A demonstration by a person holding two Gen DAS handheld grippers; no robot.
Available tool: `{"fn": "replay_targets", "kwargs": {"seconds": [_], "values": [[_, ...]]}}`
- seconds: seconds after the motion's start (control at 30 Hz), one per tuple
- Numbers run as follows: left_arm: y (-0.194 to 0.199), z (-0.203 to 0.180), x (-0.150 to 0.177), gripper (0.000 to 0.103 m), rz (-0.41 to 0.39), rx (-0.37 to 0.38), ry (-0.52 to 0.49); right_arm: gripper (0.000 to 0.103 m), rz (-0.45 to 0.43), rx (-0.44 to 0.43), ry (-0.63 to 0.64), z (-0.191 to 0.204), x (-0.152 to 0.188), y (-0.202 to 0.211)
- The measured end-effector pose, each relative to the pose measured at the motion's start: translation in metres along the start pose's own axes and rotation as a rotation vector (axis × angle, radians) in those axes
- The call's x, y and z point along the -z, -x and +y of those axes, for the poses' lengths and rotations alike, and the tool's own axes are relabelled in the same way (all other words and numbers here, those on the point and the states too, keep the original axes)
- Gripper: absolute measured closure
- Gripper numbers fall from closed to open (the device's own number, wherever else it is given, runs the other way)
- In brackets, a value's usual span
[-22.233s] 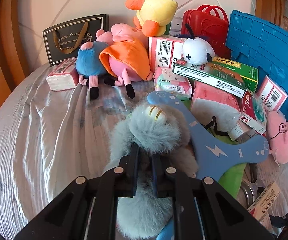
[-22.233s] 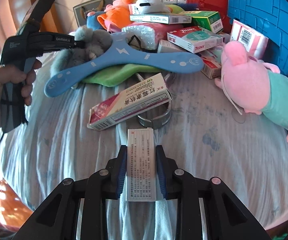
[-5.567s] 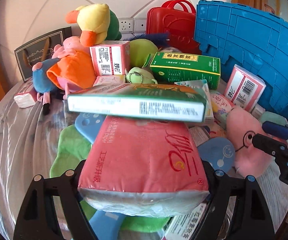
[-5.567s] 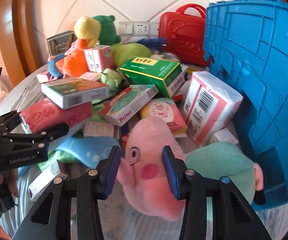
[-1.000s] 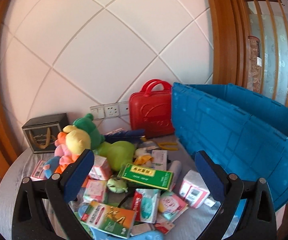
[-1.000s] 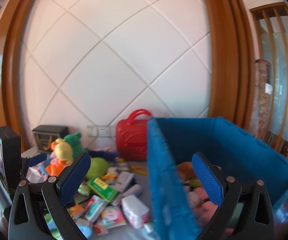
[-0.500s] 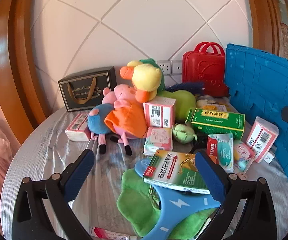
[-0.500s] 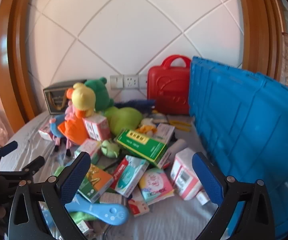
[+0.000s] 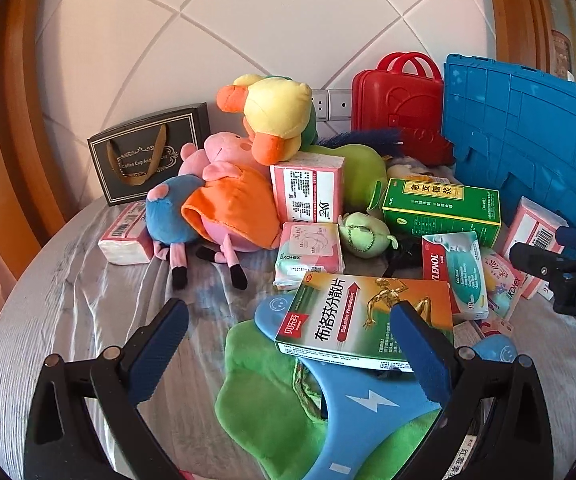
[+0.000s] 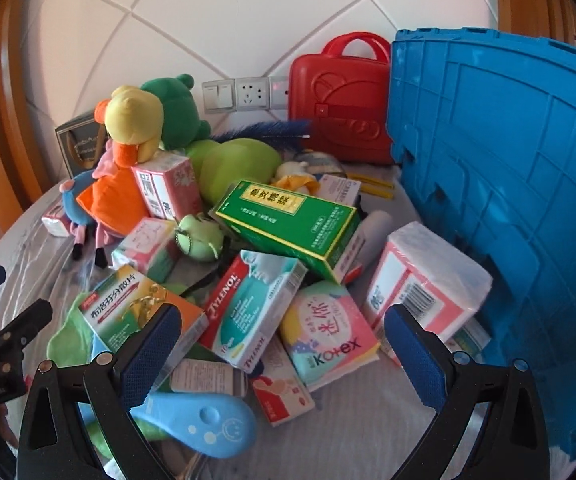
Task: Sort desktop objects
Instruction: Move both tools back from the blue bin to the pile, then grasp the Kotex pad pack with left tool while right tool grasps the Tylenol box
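— Grey cloth [image 9: 68,300] covers the table, and the far left holds what looks like a toy corner: the black gift bag [image 9: 150,152] stands against the wall, with the pig plush in the orange dress [image 9: 228,204] and the yellow duck plush [image 9: 272,116] leaning just beside it. I judge they are grouped there because they are soft goods.

— And the boxes?

— Heaped in the middle, one on another. The green-and-orange medicine box [image 9: 363,320] lies tilted on the blue boomerang toy [image 9: 367,404], which lies on a green cloth [image 9: 264,392]. Right of it are the Tylenol box [image 10: 248,312], the long green box [image 10: 288,224] and the pink Kotex pack [image 10: 327,336].

— Where do they go?

— Probably the blue crate [image 10: 507,200] at the far right, its wall upright beside the pile.

— How are the hands posed?

— The left gripper [image 9: 288,344] hangs low over the near edge, jaws spread wide and empty, with the medicine box just ahead. The right gripper [image 10: 280,352] is also wide apart and empty, angled down over the Tylenol box and Kotex pack.
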State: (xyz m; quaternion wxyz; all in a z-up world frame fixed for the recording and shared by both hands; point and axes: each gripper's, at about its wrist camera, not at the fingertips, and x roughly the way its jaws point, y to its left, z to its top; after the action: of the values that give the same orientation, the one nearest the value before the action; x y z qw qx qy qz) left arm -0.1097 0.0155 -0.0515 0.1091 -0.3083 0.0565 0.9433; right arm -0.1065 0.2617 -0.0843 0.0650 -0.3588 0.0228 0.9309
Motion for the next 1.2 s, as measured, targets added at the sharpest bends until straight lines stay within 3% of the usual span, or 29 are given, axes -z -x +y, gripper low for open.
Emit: {"fn": "replay_targets", "kwargs": {"seconds": [0.37,0.57,0.67,0.77,0.9,1.07,1.13,1.2], "values": [[-0.052,0.012,-0.033,0.001,0.02,-0.004,-0.001,0.0,0.09,0.032,0.001,0.032,-0.012,-0.059],[-0.097,0.005,-0.044,0.001,0.086,0.012,-0.024,0.001,0.162,0.077,-0.037,0.036,-0.015,-0.091],[-0.118,0.002,-0.045,0.001,0.126,0.04,-0.024,0.011,0.198,0.098,-0.053,0.039,-0.017,-0.105],[-0.139,-0.003,-0.043,0.001,0.163,0.05,-0.036,0.028,0.242,0.115,-0.065,0.04,-0.017,-0.119],[-0.163,-0.003,-0.039,0.001,0.217,0.058,-0.013,0.028,0.24,0.127,-0.094,0.038,-0.018,-0.125],[-0.186,-0.014,-0.042,0.001,0.29,0.083,-0.058,0.027,0.26,0.127,-0.077,0.041,-0.017,-0.129],[-0.197,-0.019,-0.044,0.004,0.351,0.078,-0.082,0.042,0.279,0.105,-0.077,0.041,-0.016,-0.132],[-0.204,-0.022,-0.042,0.013,0.392,0.065,-0.103,0.042,0.288,0.103,-0.082,0.042,-0.015,-0.132]]}}
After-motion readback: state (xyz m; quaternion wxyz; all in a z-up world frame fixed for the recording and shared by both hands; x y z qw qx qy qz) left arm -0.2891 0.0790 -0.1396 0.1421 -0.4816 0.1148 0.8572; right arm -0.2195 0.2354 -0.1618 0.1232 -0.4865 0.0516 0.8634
